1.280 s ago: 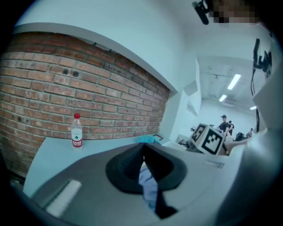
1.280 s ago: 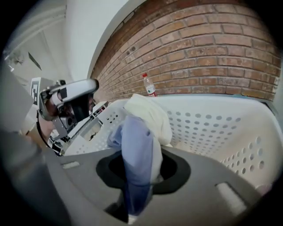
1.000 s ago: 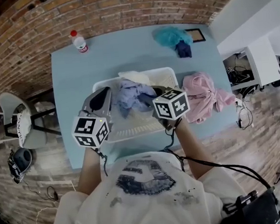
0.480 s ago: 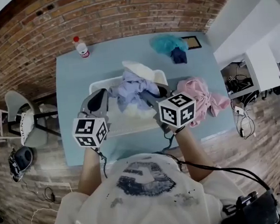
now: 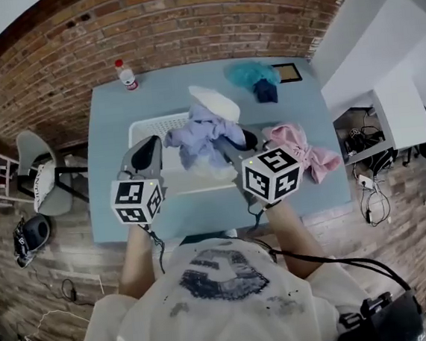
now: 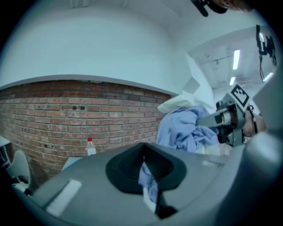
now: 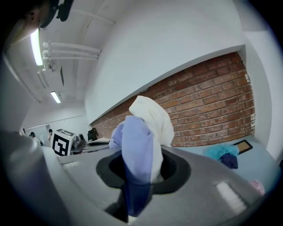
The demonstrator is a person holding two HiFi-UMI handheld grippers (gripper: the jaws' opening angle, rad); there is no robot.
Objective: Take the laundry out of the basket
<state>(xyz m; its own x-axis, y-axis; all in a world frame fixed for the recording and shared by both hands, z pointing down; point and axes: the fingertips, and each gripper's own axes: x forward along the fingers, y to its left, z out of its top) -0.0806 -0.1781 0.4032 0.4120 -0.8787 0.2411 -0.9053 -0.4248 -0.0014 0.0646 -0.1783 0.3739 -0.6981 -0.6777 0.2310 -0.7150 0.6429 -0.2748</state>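
Up go both hands: left gripper (image 5: 167, 143) pinching the laundry bundle (image 5: 205, 135) by a lavender edge, right gripper (image 5: 226, 147) clamped on lavender-and-white folds. Between them it hangs over the basket (image 5: 146, 127). Lifting step; next, carry it sideways onto bare counter (image 5: 111, 119).

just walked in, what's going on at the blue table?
A person is emptying a white laundry basket on the light blue table with two handheld grippers. The left gripper and the right gripper are both shut on a lavender garment, held above the basket with a white garment bunched at its top. A pink garment lies on the table right of the basket, a teal garment at the far edge.
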